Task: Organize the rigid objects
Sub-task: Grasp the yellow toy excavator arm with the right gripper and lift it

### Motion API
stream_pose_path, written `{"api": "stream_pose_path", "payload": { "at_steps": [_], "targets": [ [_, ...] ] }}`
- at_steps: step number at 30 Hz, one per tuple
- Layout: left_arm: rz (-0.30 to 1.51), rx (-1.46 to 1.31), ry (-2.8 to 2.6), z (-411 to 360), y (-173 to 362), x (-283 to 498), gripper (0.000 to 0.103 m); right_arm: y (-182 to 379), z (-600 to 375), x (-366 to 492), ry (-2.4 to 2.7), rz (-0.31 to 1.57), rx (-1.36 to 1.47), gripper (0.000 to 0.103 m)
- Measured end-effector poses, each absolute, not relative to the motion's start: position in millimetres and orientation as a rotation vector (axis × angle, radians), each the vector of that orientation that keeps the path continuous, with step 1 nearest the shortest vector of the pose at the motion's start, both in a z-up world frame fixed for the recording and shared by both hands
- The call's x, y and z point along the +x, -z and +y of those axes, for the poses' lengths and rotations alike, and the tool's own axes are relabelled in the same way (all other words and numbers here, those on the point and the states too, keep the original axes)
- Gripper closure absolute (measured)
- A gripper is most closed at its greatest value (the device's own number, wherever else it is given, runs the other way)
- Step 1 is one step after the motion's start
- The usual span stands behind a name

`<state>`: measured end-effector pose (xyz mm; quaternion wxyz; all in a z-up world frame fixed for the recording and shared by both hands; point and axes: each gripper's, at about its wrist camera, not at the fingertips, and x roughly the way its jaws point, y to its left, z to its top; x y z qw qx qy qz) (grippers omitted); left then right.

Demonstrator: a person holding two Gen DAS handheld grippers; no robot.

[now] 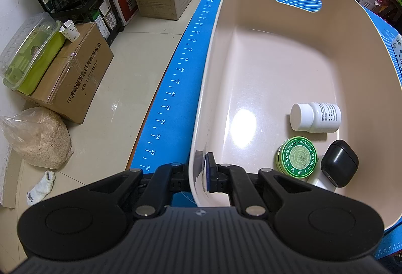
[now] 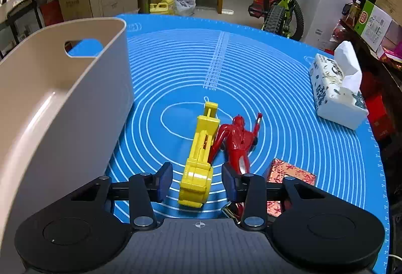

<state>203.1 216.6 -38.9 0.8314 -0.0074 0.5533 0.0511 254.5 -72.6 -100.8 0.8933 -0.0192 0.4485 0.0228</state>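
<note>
My left gripper (image 1: 199,168) is shut on the near wall of the beige bin (image 1: 251,60), one finger inside and one outside. Inside the bin lie a white bottle (image 1: 315,117), a green ointment tin (image 1: 297,157) and a black earbud case (image 1: 339,162). In the right wrist view a yellow plastic toy (image 2: 199,148) lies on the blue mat (image 2: 251,67) beside a red figure (image 2: 237,140). My right gripper (image 2: 197,178) straddles the toy's round near end, with a small gap at each pad. The bin (image 2: 62,98) stands to its left.
A red patterned packet (image 2: 289,173) lies partly under my right finger. A tissue pack (image 2: 336,90) sits at the mat's right edge. The table's left edge (image 1: 165,108) drops to a floor with cardboard boxes (image 1: 75,78) and a bag (image 1: 37,138).
</note>
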Motion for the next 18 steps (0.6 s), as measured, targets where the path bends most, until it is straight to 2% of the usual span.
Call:
{"api": "stream_pose_path", "payload": {
  "at_steps": [5,6,8,18],
  "targets": [
    [1.173,-0.015,-0.108,217,39,203,0.093,112,-71,265,-0.035,0.945,-0.039,0.056],
    [1.173,-0.014,-0.109,217,38,203,0.093,115,-70,267,-0.032,0.95,-0.038,0.064],
    [1.173,-0.013,-0.109,218,37,203,0.093,119,-72,269,-0.025,0.953,-0.025,0.068],
    [1.175,-0.008,-0.112,219,36,203,0.093,103,-74,252,-0.003,0.88,0.006,0.069]
  ]
}}
